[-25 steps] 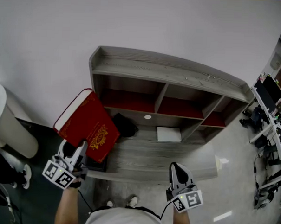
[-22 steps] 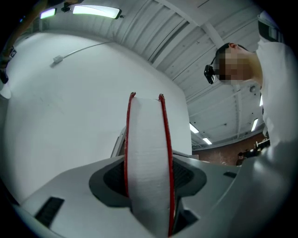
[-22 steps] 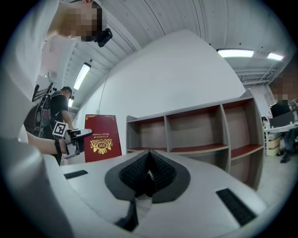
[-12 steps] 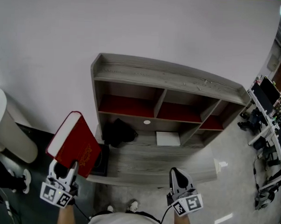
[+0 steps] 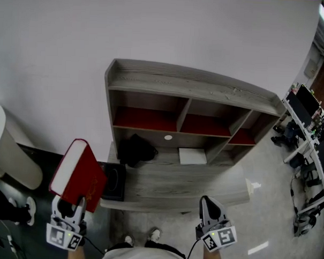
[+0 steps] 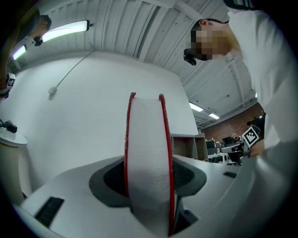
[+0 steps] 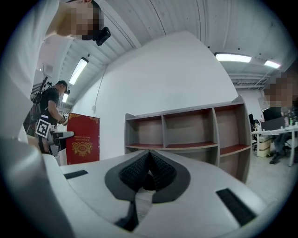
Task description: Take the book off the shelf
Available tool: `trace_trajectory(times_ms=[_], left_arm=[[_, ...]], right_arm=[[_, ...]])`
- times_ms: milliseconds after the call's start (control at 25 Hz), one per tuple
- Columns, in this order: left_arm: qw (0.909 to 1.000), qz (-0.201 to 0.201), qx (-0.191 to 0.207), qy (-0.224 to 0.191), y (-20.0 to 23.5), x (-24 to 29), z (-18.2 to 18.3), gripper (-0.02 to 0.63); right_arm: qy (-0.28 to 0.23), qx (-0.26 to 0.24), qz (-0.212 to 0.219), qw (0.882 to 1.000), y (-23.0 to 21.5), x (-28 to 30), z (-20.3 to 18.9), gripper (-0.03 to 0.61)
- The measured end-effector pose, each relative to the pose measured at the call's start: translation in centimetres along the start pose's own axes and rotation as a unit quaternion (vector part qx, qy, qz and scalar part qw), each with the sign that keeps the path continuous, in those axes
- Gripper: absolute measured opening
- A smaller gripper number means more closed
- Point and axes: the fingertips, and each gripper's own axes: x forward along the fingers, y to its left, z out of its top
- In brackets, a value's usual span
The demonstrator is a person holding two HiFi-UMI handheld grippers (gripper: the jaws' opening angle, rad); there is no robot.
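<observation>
A thick red book [image 5: 77, 173] with gold print and white page edges stands upright in my left gripper [image 5: 70, 207], well left of the grey wooden shelf [image 5: 190, 90] and clear of it. In the left gripper view the book [image 6: 148, 158] fills the gap between the jaws, page edges toward the camera, and the pads press on both covers. My right gripper [image 5: 209, 209] hangs low in front of the shelf with its jaws shut on nothing. The right gripper view shows the book [image 7: 83, 138] at the left and the shelf [image 7: 186, 135] ahead.
A dark bag [image 5: 134, 149] and a white sheet [image 5: 193, 156] lie on the shelf's lower board, and a black box [image 5: 112, 181] sits at its left end. A white cylinder [image 5: 8, 154] stands at far left. Desks with equipment [image 5: 309, 132] line the right side.
The left gripper has carried the book down and to the left, away from the shelf, and turned it more upright. The right gripper has barely moved.
</observation>
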Motion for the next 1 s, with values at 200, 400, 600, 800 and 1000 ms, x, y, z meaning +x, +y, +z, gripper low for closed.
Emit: trace_trajectory(times_ms=[200, 400, 600, 800, 1000], left_arm=[[0.9999, -0.006, 0.007, 0.005, 0.2, -0.4, -0.3, 0.235], [0.9998, -0.02, 0.004, 0.004, 0.5, -0.7, -0.5, 0.235], [0.9996, -0.028, 0.006, 0.004, 1.0, -0.8, -0.4, 0.236], [0.9994, -0.036, 0.002, -0.002, 1.3, -0.6, -0.1, 0.236], [0.9992, -0.038, -0.008, -0.012, 1.6, -0.3, 0.3, 0.236]], right_arm=[[0.002, 0.001, -0.006, 1.0, 1.1, -0.4, -0.5, 0.023], [0.003, 0.003, -0.009, 1.0, 2.6, -0.6, -0.8, 0.023], [0.01, 0.007, -0.018, 1.0, 3.5, -1.1, -1.7, 0.023], [0.015, -0.001, -0.02, 1.0, 4.1, -0.8, -1.8, 0.023], [0.018, -0.018, -0.018, 0.999, 4.3, -0.4, -0.9, 0.023]])
